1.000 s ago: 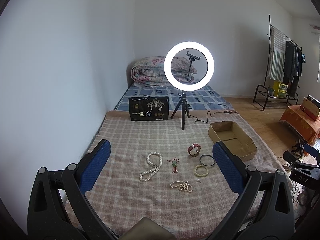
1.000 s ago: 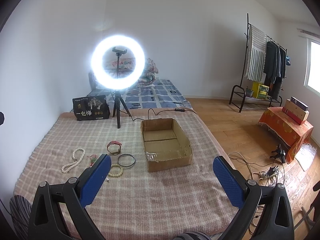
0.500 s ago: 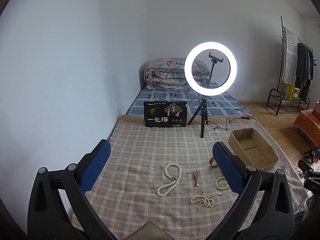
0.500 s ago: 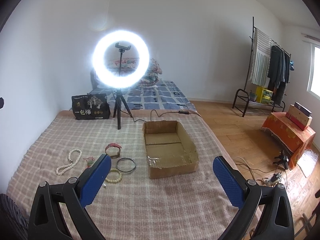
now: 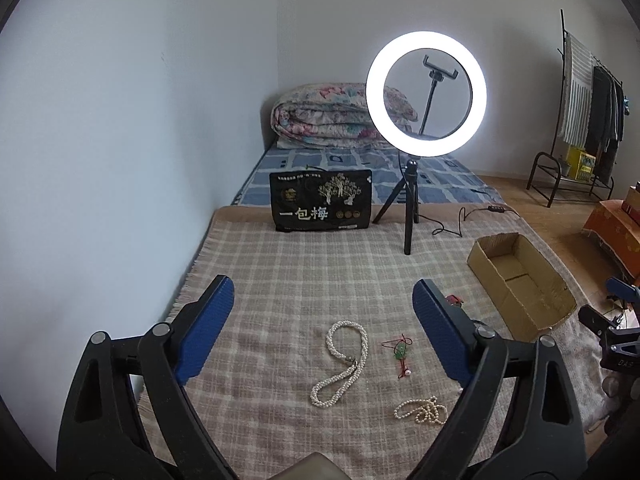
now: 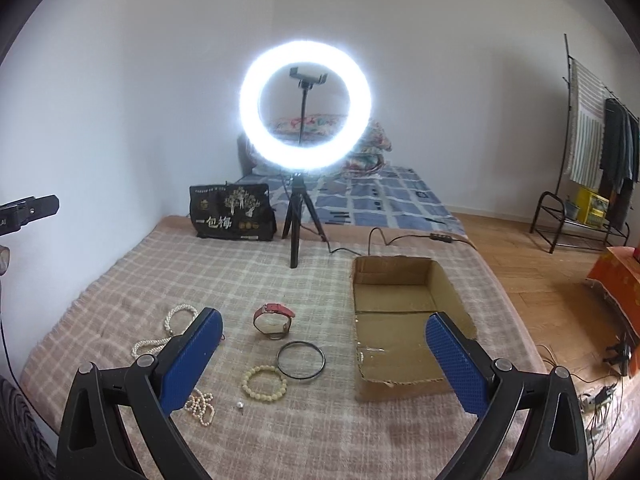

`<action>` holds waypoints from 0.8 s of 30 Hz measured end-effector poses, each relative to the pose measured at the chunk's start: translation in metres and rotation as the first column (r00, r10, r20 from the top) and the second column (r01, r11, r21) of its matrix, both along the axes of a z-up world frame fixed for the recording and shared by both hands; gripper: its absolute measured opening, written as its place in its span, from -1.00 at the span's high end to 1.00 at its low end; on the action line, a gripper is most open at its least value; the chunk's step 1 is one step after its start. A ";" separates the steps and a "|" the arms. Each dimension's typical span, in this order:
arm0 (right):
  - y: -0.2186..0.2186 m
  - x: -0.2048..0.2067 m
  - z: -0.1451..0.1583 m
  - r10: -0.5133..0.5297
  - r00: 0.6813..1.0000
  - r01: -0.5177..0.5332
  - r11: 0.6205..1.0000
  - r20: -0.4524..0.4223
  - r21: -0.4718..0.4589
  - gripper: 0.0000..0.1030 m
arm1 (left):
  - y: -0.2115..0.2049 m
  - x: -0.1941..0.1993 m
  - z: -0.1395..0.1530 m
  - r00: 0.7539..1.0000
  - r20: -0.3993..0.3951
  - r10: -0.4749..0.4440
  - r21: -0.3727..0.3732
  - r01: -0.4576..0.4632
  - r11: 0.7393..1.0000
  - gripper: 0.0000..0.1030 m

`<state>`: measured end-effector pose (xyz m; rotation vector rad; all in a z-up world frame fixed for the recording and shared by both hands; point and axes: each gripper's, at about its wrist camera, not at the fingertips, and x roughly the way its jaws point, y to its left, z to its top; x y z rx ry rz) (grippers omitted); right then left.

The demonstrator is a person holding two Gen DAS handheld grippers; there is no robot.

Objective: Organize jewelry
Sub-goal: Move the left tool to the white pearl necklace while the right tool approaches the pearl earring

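Jewelry lies on a checked blanket (image 5: 304, 280). In the left wrist view, a long pearl necklace (image 5: 344, 360), a red-cord pendant (image 5: 401, 354) and a small bead strand (image 5: 422, 411) lie between my left gripper's open jaws (image 5: 320, 332). In the right wrist view, a red-strap watch (image 6: 274, 320), a black bangle (image 6: 301, 361) and a cream bead bracelet (image 6: 265, 378) lie ahead of my open, empty right gripper (image 6: 320, 364). An open cardboard box (image 6: 404, 320) sits to the right; it also shows in the left wrist view (image 5: 520, 276).
A lit ring light on a tripod (image 6: 298, 216) and a black printed bag (image 6: 232, 216) stand at the blanket's far side, with a cable (image 6: 400, 236) behind the box. A wall runs along the left. Wooden floor and a clothes rack (image 6: 592, 160) are to the right.
The left gripper has moved forward and left, so the pearl necklace and pendant are now between its jaws. The right gripper has swung left toward the watch and bangle. Both stay open.
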<state>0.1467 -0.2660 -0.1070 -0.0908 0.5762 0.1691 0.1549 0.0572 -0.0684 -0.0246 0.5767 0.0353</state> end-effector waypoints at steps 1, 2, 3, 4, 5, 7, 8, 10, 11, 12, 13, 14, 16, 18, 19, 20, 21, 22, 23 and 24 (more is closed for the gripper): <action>0.002 0.006 -0.005 0.011 1.000 -0.011 1.000 -0.018 0.004 -0.99 | 0.000 0.007 -0.005 1.000 -0.016 -0.007 -0.009 0.007 1.000 -0.75; 0.003 0.013 -0.011 0.029 0.999 -0.028 0.999 -0.039 0.015 -0.99 | -0.001 0.011 -0.011 1.000 -0.028 -0.012 -0.016 0.012 1.000 -0.74; 0.004 0.020 -0.018 0.046 0.997 -0.044 0.999 -0.061 0.025 -0.96 | -0.001 0.016 -0.017 0.999 -0.038 -0.021 -0.023 0.020 1.000 -0.73; 0.004 0.025 -0.025 0.056 0.995 -0.054 0.998 -0.085 0.028 -0.94 | -0.002 0.020 -0.023 0.998 -0.050 -0.027 -0.027 0.026 0.999 -0.70; 0.005 0.031 -0.034 0.074 0.991 -0.071 0.997 -0.111 0.031 -0.88 | -0.003 0.024 -0.030 0.997 -0.064 -0.034 -0.025 0.033 0.999 -0.60; 0.007 0.038 -0.049 0.106 0.983 -0.104 0.994 -0.147 0.027 -0.75 | -0.007 0.028 -0.046 0.994 -0.094 -0.051 -0.020 0.049 0.999 -0.51; 0.008 0.040 -0.057 0.127 0.977 -0.125 0.992 -0.169 0.023 -0.68 | -0.007 0.029 -0.054 0.993 -0.106 -0.057 -0.019 0.055 0.998 -0.49; 0.012 0.044 -0.075 0.165 0.961 -0.166 0.986 -0.222 0.014 -0.54 | -0.007 0.032 -0.071 0.987 -0.141 -0.077 -0.019 0.075 0.997 -0.33; 0.013 0.046 -0.082 0.180 0.954 -0.182 0.983 -0.240 0.013 -0.44 | -0.008 0.034 -0.080 0.983 -0.163 -0.088 -0.016 0.086 0.996 -0.23; 0.014 0.047 -0.089 0.202 0.944 -0.204 0.979 -0.261 0.018 -0.34 | -0.008 0.035 -0.088 0.978 -0.184 -0.097 -0.015 0.096 0.995 -0.17; 0.015 0.048 -0.094 0.221 0.935 -0.222 0.975 -0.276 0.027 -0.29 | -0.007 0.036 -0.096 0.973 -0.205 -0.107 -0.022 0.105 0.994 -0.14; 0.016 0.049 -0.101 0.242 0.924 -0.242 0.970 -0.297 0.036 -0.20 | -0.004 0.038 -0.104 0.966 -0.231 -0.113 -0.037 0.107 0.994 -0.04; 0.020 0.052 -0.113 0.254 0.909 -0.257 0.966 -0.330 0.035 -0.12 | 0.001 0.041 -0.117 0.953 -0.277 -0.124 -0.072 0.108 0.992 0.09; 0.022 0.055 -0.123 0.260 0.897 -0.265 0.964 -0.359 0.037 0.00 | 0.006 0.040 -0.125 0.945 -0.302 -0.127 -0.089 0.104 0.991 0.09; 0.022 0.056 -0.126 0.261 0.891 -0.265 0.963 -0.371 0.040 0.02 | 0.009 0.039 -0.129 0.942 -0.313 -0.121 -0.088 0.098 0.991 0.09; 0.022 0.057 -0.129 0.253 0.889 -0.259 0.965 -0.382 0.036 0.04 | 0.012 0.039 -0.133 0.939 -0.323 -0.116 -0.086 0.093 0.992 0.09; 0.021 0.058 -0.132 0.239 0.888 -0.249 0.968 -0.392 0.026 0.04 | 0.015 0.041 -0.136 0.936 -0.335 -0.107 -0.083 0.084 0.993 0.09; 0.020 0.058 -0.133 0.230 0.888 -0.242 0.970 -0.399 0.020 0.04 | 0.019 0.043 -0.141 0.933 -0.346 -0.096 -0.080 0.072 0.994 0.10; 0.020 0.058 -0.133 0.225 0.888 -0.238 0.971 -0.402 0.017 0.04 | 0.023 0.046 -0.146 0.929 -0.361 -0.084 -0.082 0.058 0.995 0.19; 0.019 0.058 -0.134 0.221 0.887 -0.234 0.972 -0.405 0.020 0.04 | 0.029 0.050 -0.152 0.923 -0.376 -0.077 -0.089 0.047 0.995 0.31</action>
